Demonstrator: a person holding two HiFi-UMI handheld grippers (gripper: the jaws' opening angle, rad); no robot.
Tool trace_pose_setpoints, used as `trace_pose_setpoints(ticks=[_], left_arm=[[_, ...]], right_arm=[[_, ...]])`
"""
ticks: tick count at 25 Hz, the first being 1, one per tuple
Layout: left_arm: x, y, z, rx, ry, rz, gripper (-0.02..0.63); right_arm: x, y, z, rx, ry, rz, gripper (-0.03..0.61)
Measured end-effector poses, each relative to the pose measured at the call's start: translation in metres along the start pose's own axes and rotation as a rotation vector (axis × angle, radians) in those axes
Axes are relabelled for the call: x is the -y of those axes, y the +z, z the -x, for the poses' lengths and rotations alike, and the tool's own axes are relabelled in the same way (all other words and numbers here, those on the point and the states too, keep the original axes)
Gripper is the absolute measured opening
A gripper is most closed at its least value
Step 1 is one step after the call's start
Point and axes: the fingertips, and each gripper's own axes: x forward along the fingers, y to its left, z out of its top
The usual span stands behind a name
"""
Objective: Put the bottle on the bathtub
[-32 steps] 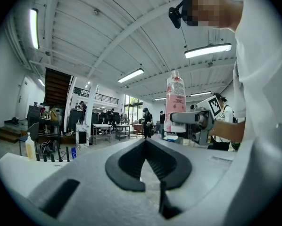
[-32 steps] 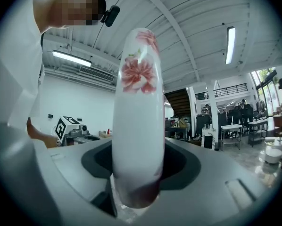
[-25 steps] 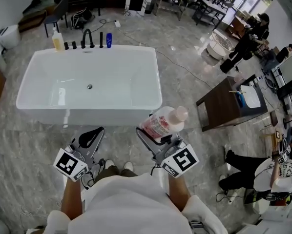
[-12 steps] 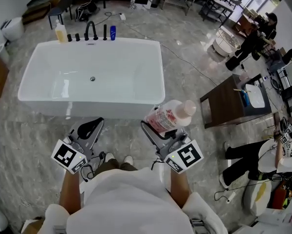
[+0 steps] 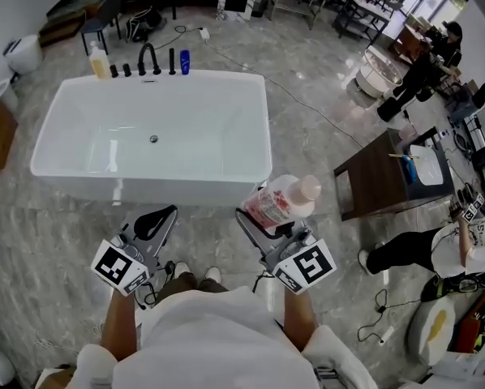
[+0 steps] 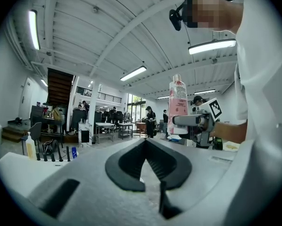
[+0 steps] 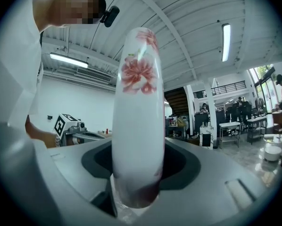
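The right gripper [image 5: 259, 220] has its fingers closed on the lower body of the flowered bottle [image 5: 280, 200]. The bottle stands at lower centre of the head view, just short of the near rim of the bathtub [image 5: 149, 186], seemingly kept upright for setting down. The left gripper [image 5: 156, 221] has its fingers together on nothing and is held aside. The bottle's base is hidden between the fingers. The items along the tub's far rim, at upper left, are too small to identify.
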Motion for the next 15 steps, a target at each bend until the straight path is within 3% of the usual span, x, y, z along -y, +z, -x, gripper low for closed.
trace_pose_setpoints(ticks=[5,15], left_arm=[[-0.008,-0.002,-0.012,0.001,0.027,0.021,0.003],[-0.011,0.005,-0.041,-0.014,0.037,-0.025,0.003]], right_arm=[[0.008,-0.007,0.007,-0.018,0.016,0.020,0.252],[0.035,-0.013,0.017,-0.012,0.020,0.011,0.252]])
